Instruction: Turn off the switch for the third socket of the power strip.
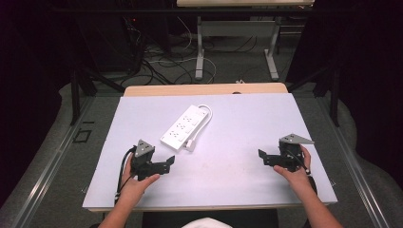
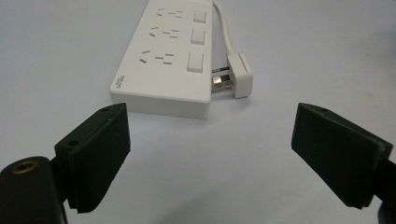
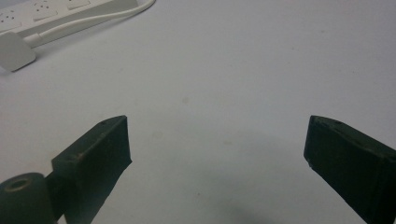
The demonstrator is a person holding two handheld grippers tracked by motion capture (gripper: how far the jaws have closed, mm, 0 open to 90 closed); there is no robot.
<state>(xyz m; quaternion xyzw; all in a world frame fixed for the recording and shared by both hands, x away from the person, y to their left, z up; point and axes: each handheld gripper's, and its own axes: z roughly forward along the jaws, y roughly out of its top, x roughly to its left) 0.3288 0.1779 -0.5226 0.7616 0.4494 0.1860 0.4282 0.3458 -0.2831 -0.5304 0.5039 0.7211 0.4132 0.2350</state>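
White power strip [image 1: 184, 125] lies near your left gripper [image 1: 169, 162]; your right gripper [image 1: 261, 156] rests well apart. Both point inward, jaws wide open, holding nothing.

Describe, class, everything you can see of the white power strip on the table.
The power strip is a long, flat white block, plastic by its look, lying face up and slantwise on the pale table. Its top shows three sets of sockets, each beside a square switch, and a small grey label at the near end. A white cord loops from the far end back to its plug, which lies beside the near end, metal prongs bare. Nothing grips it.
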